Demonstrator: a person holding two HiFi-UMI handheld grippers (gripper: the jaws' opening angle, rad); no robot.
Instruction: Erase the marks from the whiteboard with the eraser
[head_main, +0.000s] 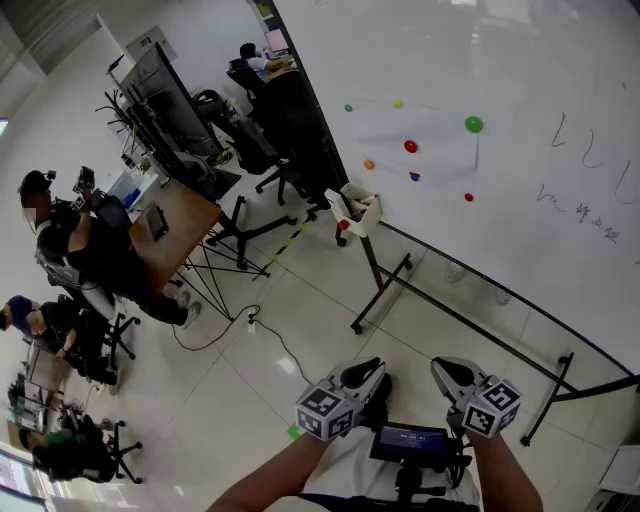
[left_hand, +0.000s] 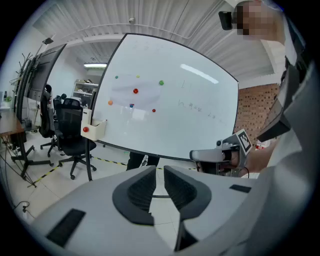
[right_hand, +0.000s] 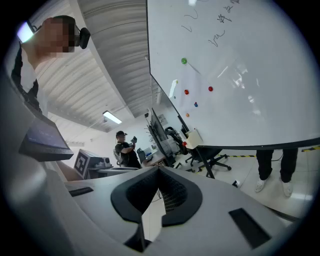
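Left claw (head_main: 363, 374) pinched shut on nothing; right claw (head_main: 454, 376) closed and empty too; both well short of the scribbled whiteboard (head_main: 520, 90).

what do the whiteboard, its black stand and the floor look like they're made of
Large white whiteboard: smooth glossy coated panel, perhaps enamel or melamine; it reflects light streaks. Black stand: thin straight tubes, likely painted metal. Pale floor: glossy square tiles, seemingly ceramic, with joint lines and glare.
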